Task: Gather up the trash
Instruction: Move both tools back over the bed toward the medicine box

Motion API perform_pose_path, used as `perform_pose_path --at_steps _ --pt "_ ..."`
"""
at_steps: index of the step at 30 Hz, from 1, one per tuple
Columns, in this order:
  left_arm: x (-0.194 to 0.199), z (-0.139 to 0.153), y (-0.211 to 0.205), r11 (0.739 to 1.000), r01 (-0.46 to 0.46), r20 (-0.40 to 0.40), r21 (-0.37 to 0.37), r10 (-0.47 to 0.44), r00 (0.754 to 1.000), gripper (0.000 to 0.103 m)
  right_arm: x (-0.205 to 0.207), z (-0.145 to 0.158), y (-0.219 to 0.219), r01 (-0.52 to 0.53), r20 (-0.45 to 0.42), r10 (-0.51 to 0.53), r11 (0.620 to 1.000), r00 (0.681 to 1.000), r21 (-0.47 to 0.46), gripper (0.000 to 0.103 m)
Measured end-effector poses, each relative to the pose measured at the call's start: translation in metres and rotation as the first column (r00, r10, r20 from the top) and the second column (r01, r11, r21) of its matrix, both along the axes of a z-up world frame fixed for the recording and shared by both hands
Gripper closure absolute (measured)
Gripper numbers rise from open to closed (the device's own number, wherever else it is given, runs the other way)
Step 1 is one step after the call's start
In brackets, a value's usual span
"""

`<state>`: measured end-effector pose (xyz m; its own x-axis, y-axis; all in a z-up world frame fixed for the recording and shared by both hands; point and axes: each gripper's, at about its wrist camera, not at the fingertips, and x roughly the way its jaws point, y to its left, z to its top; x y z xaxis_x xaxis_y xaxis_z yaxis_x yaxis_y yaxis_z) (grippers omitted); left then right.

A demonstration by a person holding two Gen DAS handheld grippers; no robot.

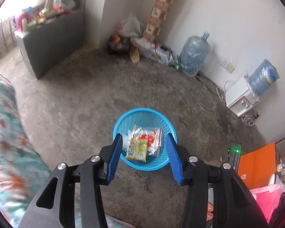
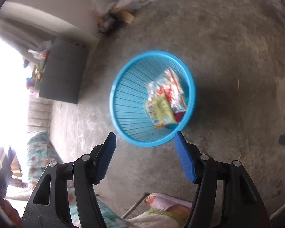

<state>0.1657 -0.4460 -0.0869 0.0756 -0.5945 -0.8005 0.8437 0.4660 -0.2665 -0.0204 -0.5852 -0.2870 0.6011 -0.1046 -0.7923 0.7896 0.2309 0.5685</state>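
Note:
A blue mesh trash basket [image 1: 123,117] stands on the concrete floor and shows in the right wrist view too [image 2: 127,95]. Several snack wrappers [image 1: 142,144] lie inside it, a yellow-green packet on top [image 2: 162,110]. My left gripper [image 1: 144,138] is open and empty, held above the basket's near rim, its blue fingers [image 1: 115,157] framing the wrappers. My right gripper [image 2: 144,135] is open and empty, above the floor just short of the basket's near rim.
A grey cabinet [image 1: 53,43] stands at the far left. Bags and boxes [image 1: 142,43] lie in the corner beside a water jug [image 1: 194,55] and a water dispenser [image 1: 241,98]. A floral mattress [image 1: 7,133] lies at left. Orange and pink items [image 1: 260,171] sit at right.

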Motion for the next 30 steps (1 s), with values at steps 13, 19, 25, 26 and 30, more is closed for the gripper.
perform_pose_path --at_steps 13,19,25,26,30 --pt "-0.021 0.118 0.179 0.975 -0.142 0.215 -0.169 0.177 0.960 0.027 0.051 0.125 0.071 -0.300 0.138 0.334 0.929 0.933 -0.216 0.028" --pt "-0.031 0.133 0.250 0.958 -0.223 0.272 -0.181 0.267 0.925 0.023 0.072 0.150 0.116 -0.432 0.136 0.478 0.861 0.868 -0.267 0.027" --pt "-0.034 0.136 0.310 0.931 -0.307 0.281 -0.195 0.353 0.892 0.022 0.087 0.165 0.153 -0.513 0.138 0.563 0.811 0.815 -0.281 0.027" --pt "-0.035 0.136 0.319 0.927 -0.318 0.284 -0.199 0.365 0.887 0.021 0.089 0.165 0.157 -0.522 0.136 0.572 0.805 0.809 -0.281 0.027" --pt "-0.038 0.136 0.345 0.910 -0.361 0.304 -0.203 0.409 0.860 0.020 0.097 0.170 0.177 -0.562 0.138 0.611 0.779 0.779 -0.278 0.027"
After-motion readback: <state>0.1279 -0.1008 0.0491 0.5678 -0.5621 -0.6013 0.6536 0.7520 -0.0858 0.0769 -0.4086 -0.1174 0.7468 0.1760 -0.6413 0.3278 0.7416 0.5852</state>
